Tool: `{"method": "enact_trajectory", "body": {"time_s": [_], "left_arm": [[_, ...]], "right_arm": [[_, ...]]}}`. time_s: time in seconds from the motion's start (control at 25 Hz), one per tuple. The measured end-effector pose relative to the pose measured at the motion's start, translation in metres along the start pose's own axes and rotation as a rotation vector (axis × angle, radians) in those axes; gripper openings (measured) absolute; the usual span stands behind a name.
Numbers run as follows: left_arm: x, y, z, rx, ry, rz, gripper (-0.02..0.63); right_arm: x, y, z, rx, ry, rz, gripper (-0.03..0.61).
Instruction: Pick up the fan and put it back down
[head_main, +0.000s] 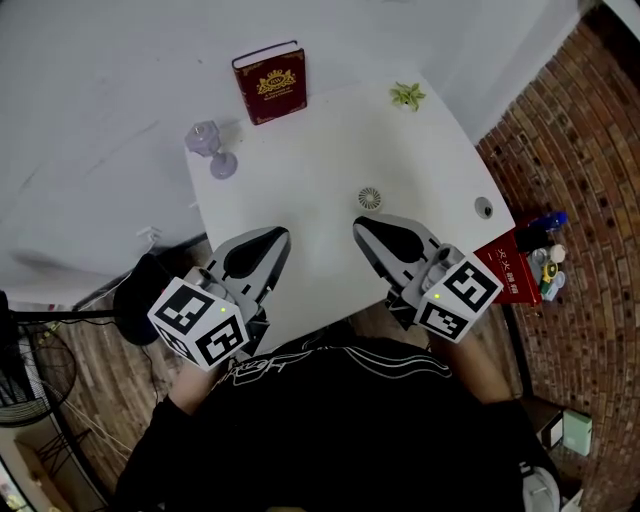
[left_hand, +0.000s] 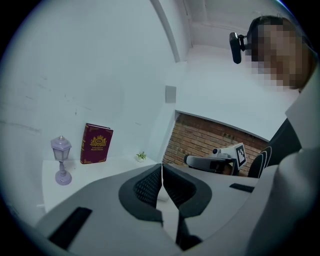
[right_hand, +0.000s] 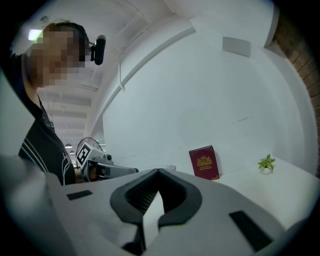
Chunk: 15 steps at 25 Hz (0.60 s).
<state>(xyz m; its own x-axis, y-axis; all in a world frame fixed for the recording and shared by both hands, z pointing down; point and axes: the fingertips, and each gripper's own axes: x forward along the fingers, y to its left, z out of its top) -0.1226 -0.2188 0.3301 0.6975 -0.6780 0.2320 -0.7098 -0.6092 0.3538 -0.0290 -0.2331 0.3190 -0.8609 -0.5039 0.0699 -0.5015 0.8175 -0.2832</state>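
My left hand-held gripper (head_main: 275, 236) and right hand-held gripper (head_main: 362, 226) are closed and empty; the fan (head_main: 370, 198), just ahead of the right one, looks small, light and rigid, so I'd pinch its rim.

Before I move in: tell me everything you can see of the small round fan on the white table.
The small round white fan looks like pale plastic, with a circular grille of fine slats around a centre hub, facing up toward the head camera. It sits on the white table, in its near right part, just beyond the tip of the shut right gripper and apart from it. Only the tabletop touches it. Its base and any switch are too small to make out.
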Motion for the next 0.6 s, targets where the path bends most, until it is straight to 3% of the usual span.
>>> {"method": "enact_trajectory", "body": {"time_s": [0.6], "left_arm": [[0.0050, 0.0038, -0.0010, 0.033, 0.026, 0.044, 0.032]], "right_arm": [[0.0007, -0.0042, -0.0024, -0.008, -0.002, 0.014, 0.000]]}}
